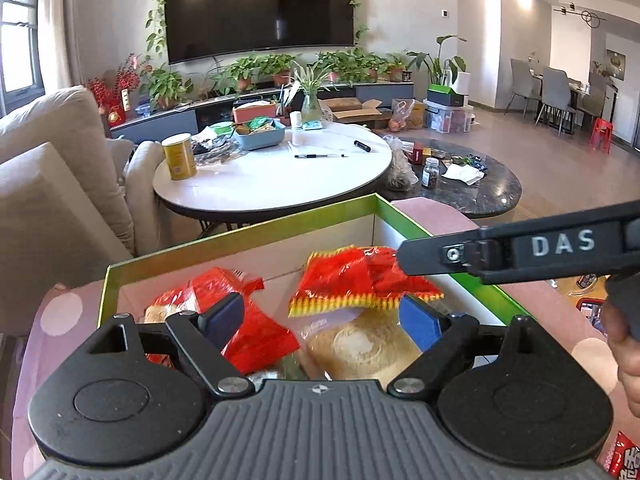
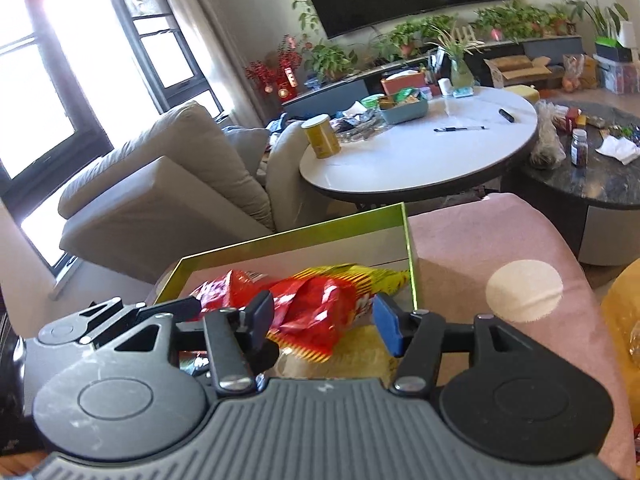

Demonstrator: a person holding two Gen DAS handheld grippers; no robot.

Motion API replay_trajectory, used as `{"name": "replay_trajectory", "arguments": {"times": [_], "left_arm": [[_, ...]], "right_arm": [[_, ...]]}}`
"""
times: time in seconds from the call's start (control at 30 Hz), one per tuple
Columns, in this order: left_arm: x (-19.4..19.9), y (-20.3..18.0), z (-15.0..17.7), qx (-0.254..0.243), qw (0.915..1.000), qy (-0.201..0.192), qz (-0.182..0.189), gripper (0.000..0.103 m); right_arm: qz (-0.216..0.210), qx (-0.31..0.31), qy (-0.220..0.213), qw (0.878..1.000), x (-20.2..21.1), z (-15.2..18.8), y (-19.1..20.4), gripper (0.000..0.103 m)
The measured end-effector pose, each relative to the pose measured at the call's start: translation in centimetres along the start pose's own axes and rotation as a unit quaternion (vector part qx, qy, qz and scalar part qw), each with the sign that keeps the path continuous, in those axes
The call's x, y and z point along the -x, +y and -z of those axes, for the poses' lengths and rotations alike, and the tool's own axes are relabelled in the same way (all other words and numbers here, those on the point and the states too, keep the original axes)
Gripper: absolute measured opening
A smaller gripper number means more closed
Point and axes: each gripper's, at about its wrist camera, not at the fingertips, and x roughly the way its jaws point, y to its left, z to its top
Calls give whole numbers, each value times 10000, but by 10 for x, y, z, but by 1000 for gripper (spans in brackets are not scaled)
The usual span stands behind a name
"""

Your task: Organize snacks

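Jaws apart, red snack bag between, green-rimmed box

Glossy crinkly foil-plastic snack bags, prob. cardboard box.

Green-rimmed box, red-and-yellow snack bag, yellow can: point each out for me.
Green-rimmed box (image 1: 240, 238): left wrist view, far rim.
Red-and-yellow snack bag (image 1: 352, 276): left wrist view, crumpled red middle.
Yellow can (image 2: 321, 138): right wrist view, side wall.

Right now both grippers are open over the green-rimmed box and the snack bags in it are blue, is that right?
Not quite: the snack bags are red with yellow edges, not blue. The left wrist view shows this. The rest holds: the left gripper and right gripper both have open jaws over the green-rimmed box.
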Motion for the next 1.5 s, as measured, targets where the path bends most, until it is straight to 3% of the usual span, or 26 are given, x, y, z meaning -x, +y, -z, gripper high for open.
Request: {"name": "replay_trajectory", "arguments": {"times": [0.37,0.9,0.97,1.23,1.5], "left_arm": [[41,6,13,197,9997,-122,-46,85],[111,22,45,657,9968,-352,-279,86],[117,22,51,709,9965,-350,-262,86],[136,12,74,812,9962,-281,-113,86],[154,1,90,738,9969,-280,2,86]], "right_arm": [[25,554,27,9985,36,12,5,61],[95,522,470,9975,80,69,1,62],[167,516,543,9971,86,79,0,63],[622,621,788,9930,111,118,-4,80],[1040,983,1180,9826,114,152,3,82]]}}
